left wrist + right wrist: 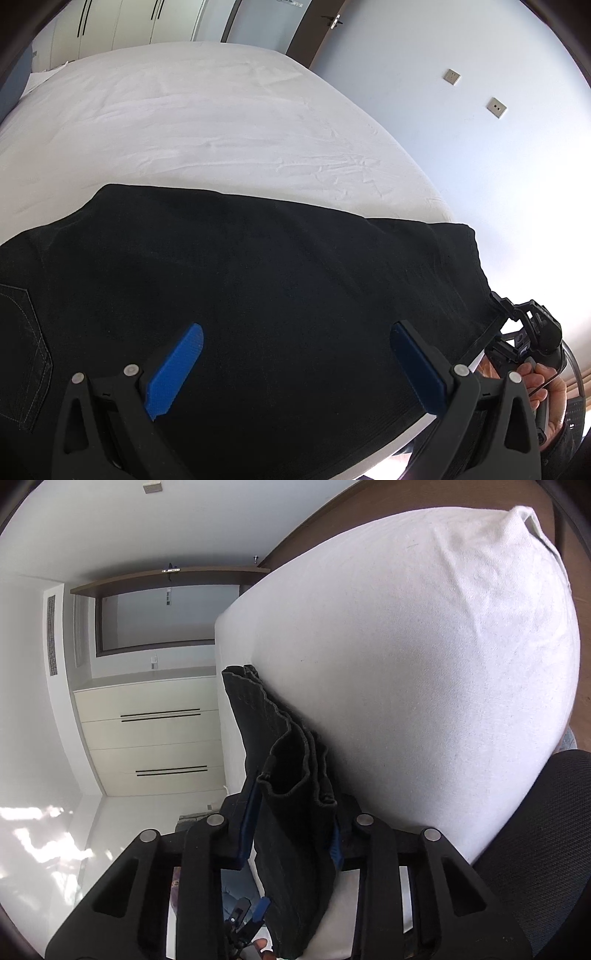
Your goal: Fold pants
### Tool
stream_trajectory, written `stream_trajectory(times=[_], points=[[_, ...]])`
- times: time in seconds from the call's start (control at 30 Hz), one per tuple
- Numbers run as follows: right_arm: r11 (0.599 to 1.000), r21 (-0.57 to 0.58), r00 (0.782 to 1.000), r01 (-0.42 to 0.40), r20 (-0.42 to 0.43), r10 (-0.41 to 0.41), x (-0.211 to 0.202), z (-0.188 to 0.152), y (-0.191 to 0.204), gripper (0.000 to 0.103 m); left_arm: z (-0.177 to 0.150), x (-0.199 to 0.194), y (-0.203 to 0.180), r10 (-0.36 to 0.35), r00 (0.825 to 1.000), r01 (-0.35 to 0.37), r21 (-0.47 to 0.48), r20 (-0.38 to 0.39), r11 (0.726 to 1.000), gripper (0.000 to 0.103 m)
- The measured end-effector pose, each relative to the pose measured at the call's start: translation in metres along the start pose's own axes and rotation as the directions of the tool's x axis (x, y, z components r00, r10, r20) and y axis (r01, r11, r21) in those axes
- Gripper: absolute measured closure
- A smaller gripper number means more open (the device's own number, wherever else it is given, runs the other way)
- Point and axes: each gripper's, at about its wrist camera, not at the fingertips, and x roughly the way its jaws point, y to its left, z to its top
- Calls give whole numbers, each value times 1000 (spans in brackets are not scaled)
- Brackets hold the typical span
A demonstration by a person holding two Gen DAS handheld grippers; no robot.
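Observation:
Black pants lie flat across the near part of a white bed, with a stitched back pocket at the left edge. My left gripper hovers just above the middle of the pants, its blue pads wide apart and holding nothing. At the right end of the pants a hand holds my right gripper against the leg hems. The right wrist view is rolled sideways. In it the bunched hems of the pants fill the gap between the blue pads of the right gripper, which press on the fabric from both sides.
Past the bed's far end stand pale cabinets with dark handles and a door. Two sockets sit on the pale wall right of the bed. A black mesh chair is close to the bed's near corner.

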Motion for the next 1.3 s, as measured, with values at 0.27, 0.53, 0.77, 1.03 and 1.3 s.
stream_trajectory(times=[0.27,0.53,0.77,1.03,1.3], points=[[996,-35,996,80,44,-78,18,-3,6,94,4,29,7,87,991,-87,8,-105,996,30],[964,-161,975,211,106,-196,29,-15,42,95,-2,31,7,102,990,-99,41,-94,994,32],[838,-431,941,335,191,-278,56,-53,111,95,-3,27,11,86,993,-84,29,-83,996,32],[219,-952,880,212,88,-468,159,-224,164,95,-3,17,29,30,997,-32,-22,-69,999,32],[145,-969,841,201,95,-533,181,-249,148,95,1,5,46,-53,997,47,-96,-62,994,17]])
